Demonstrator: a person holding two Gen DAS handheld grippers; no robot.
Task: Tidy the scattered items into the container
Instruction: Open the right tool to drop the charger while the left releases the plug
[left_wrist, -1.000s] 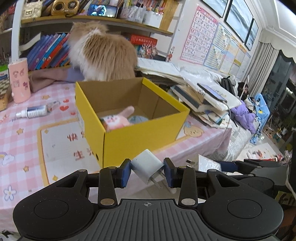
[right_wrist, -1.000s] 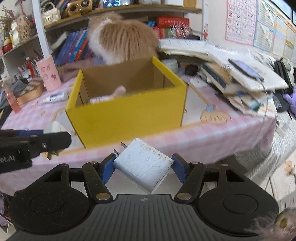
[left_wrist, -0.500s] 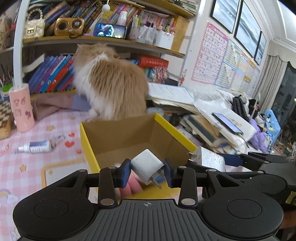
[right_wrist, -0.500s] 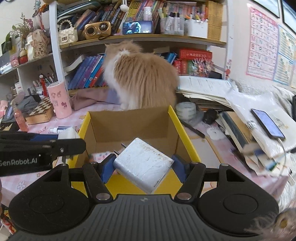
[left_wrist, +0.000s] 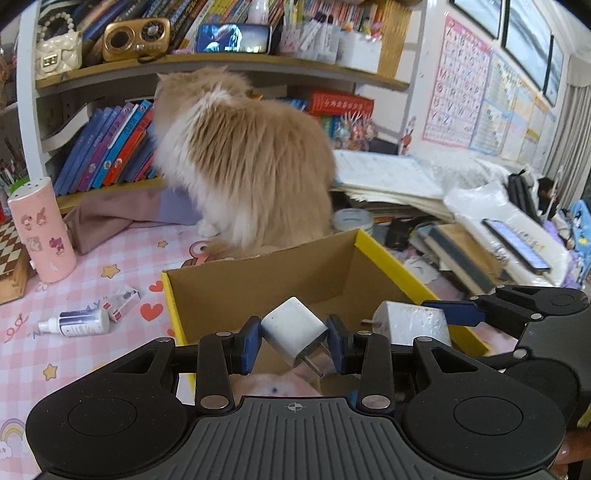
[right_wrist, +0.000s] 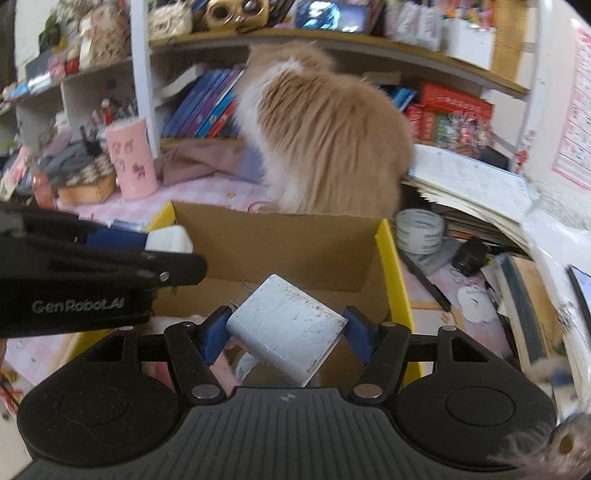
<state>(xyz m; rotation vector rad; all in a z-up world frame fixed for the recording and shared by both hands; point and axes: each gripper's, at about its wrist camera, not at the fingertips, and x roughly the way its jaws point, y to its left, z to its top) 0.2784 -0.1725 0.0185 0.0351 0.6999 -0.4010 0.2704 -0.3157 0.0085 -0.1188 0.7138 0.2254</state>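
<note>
Box (left_wrist: 384, 254) holds a pink toy (left_wrist: 273, 384); both jaws clamp chargers above it.

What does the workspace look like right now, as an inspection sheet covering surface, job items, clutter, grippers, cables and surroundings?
Surface: pink checked tablecloth.
Job's things: yellow cardboard box, open; small white charger and large white charger held above it.
Clutter: spray bottle, small carton, pink cup, tape roll, phone on stacked books.
Grippers: left gripper shut on small white charger; right gripper shut on large white charger.
Cables: nothing seen.
Surroundings: fluffy cat behind box, bookshelf.
</note>
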